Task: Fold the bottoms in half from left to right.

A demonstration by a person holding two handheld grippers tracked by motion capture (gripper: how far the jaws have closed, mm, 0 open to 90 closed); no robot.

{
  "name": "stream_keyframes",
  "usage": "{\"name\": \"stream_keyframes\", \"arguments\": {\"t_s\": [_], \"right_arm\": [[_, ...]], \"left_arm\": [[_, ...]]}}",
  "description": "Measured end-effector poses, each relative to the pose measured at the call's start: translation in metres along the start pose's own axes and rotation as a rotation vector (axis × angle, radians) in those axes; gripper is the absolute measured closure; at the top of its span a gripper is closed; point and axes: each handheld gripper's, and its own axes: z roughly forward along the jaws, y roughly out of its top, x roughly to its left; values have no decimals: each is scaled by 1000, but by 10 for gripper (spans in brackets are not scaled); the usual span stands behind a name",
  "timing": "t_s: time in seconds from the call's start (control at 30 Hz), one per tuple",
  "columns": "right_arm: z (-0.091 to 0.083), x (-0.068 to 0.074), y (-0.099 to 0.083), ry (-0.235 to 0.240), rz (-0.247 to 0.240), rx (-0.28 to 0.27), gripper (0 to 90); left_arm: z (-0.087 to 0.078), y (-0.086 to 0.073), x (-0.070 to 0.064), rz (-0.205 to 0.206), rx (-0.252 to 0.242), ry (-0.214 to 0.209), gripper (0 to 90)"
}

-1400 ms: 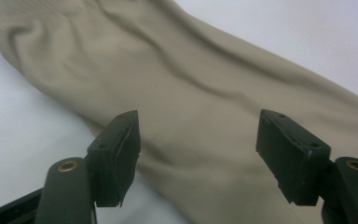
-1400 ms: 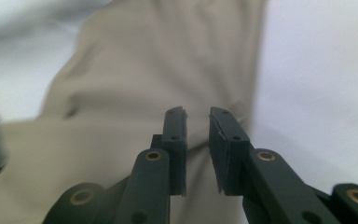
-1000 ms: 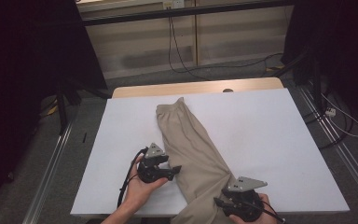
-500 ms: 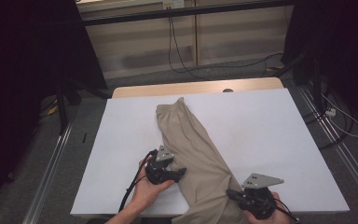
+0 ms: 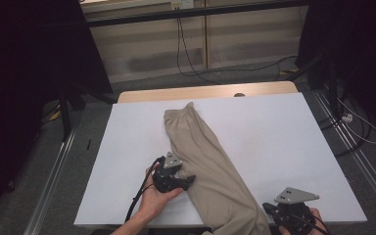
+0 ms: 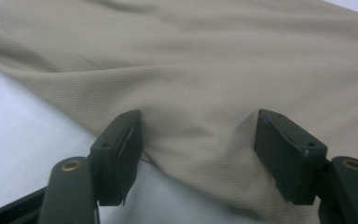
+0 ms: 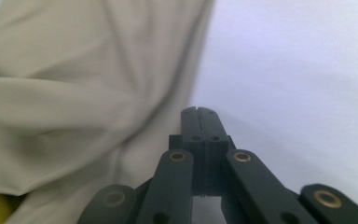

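Since a second ago my right gripper [image 5: 274,211] has slid outward off the long folded beige cloth [image 5: 210,161] lying diagonally across the white table [image 5: 274,142], jaws pressed together, while my left gripper [image 5: 188,182] straddles its edge, jaws spread.

left gripper [image 5: 188,182]: black body, grey three-cornered plate, black cable trailing | right gripper [image 5: 269,209]: black, grey plate with small dark holes | jaws: flat black pads, brass-coloured pivot rivets | forearms: bare, no sleeves
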Motion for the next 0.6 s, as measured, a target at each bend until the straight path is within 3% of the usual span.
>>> {"name": "stream_keyframes", "arguments": {"t_s": [0.1, 0.17, 0.23, 0.27, 0.33, 0.4, 0.47, 0.53, 0.6], "right_arm": [[-1, 0, 6, 54, 30, -72, 891], [0, 1, 11, 86, 39, -92, 733], [7, 1, 17, 78, 18, -89, 681], [12, 0, 21, 72, 2, -83, 657], [21, -3, 28, 79, 17, -66, 573], [33, -5, 36, 72, -5, -54, 522], [35, -6, 37, 79, -3, -52, 514], [38, -6, 35, 60, -7, -39, 510], [39, -6, 32, 75, -6, -38, 497]], "left_arm": [[-5, 1, 0, -35, 16, -2, 241], [-15, 0, -4, -41, 8, -21, 281], [-26, 0, -12, -35, 4, -62, 368], [-32, -2, -19, -20, -5, -82, 394], [-38, -8, -35, 7, 12, -131, 441], [-40, -13, -53, 60, 28, -169, 488], [-39, -16, -69, 106, 46, -219, 491], [-35, -16, -80, 149, 49, -224, 492], [-29, -14, -84, 152, 52, -242, 448]]}}
